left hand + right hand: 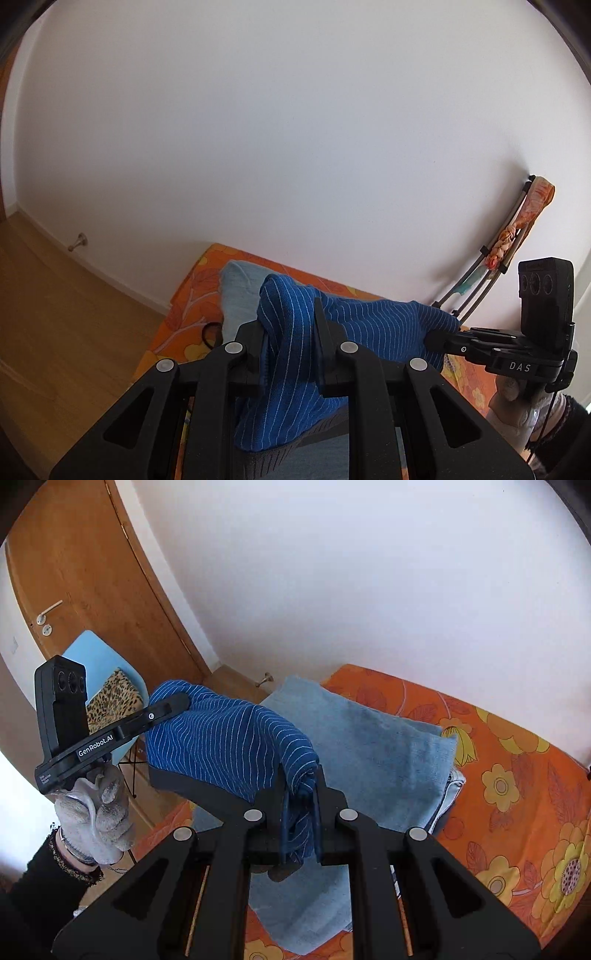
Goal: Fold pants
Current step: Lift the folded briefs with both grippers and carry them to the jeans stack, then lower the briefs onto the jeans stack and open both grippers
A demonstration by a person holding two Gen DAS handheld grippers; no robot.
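Observation:
Blue pants with thin white stripes [295, 332] hang in the air between both grippers, above the bed. My left gripper [288, 332] is shut on one bunched edge of the striped pants. My right gripper [301, 805] is shut on the other edge of the striped pants [229, 738], and its far end shows at the right of the left wrist view, gripper [439, 336]. In the right wrist view the left gripper [181, 703] pinches the cloth at upper left, held by a gloved hand [96, 812]. The cloth is stretched between the two grips.
A bed with an orange flowered cover [498, 775] lies below. Folded light blue jeans [369, 746] rest on it. A wooden door [81, 572], a blue chair with a leopard cushion [114, 698], a door stop [77, 243] and a folded deck chair [509, 240] against the white wall.

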